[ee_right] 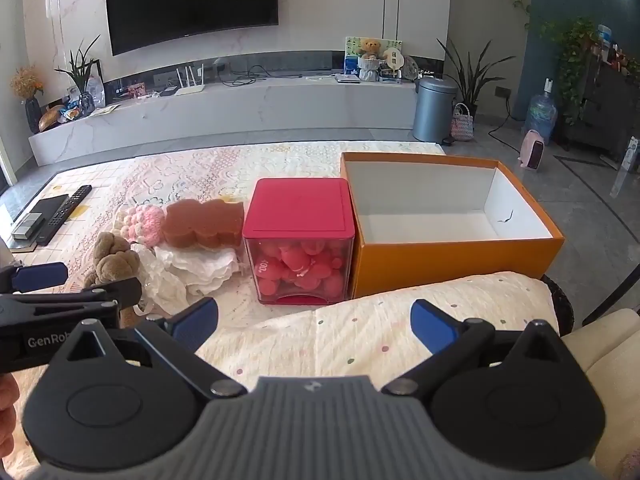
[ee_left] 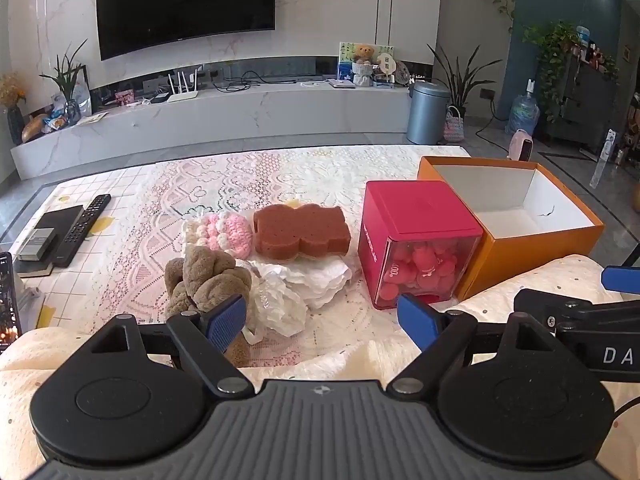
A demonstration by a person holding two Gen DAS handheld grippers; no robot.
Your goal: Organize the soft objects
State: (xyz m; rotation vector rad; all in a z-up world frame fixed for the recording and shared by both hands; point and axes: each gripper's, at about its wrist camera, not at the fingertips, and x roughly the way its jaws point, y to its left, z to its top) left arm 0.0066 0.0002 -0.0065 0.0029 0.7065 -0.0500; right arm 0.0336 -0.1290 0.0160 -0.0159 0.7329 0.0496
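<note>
Soft objects: cluster of 5, laid on lace-covered table [ee_left: 280, 168], left of red box.

- Brown sponge [ee_left: 301, 230], thick, scalloped outline; rear of cluster, nearest red box, gap between. Front edge rests on white cloth.
- Pink/cream crochet piece [ee_left: 218, 230], touching sponge's left side.
- Tan plush [ee_left: 208, 276], lumpy, front-left of cluster, just below crochet piece.
- White layered cloth [ee_left: 320, 276], ruffled edges, under/in front of sponge.
- Crumpled clear plastic bag [ee_left: 276, 304], w/ white contents, btwn plush and cloth, nearest to camera.

Containers:
- Red box [ee_right: 298, 216], solid lid, clear walls, filled w/ red/pink balls; slot at bottom front. Stands touching orange box's left wall.
- Orange box [ee_right: 452, 258], open top, white interior, small dark mark on floor, otherwise nothing inside. Right end of table.

Grippers:
- Left gripper [ee_left: 322, 322]: blue pads spread wide, nothing btwn them; angled down at table, over near edge. Left pad overlaps plush in view; contact cannot be told.
- Right gripper [ee_right: 316, 322]: pads spread wide, nothing held; angled down over dotted cream quilt [ee_right: 360, 320] at near table edge, in front of red and orange boxes. Beside left gripper, apart.

Misc on table, far left: black remote [ee_left: 84, 220], dark flat book w/ small grey case on top [ee_left: 44, 236], phone screen at frame edge [ee_left: 8, 300].

Background: wall TV [ee_left: 184, 0], white low console, grey bin [ee_left: 427, 110], potted plants, water bottle.
</note>
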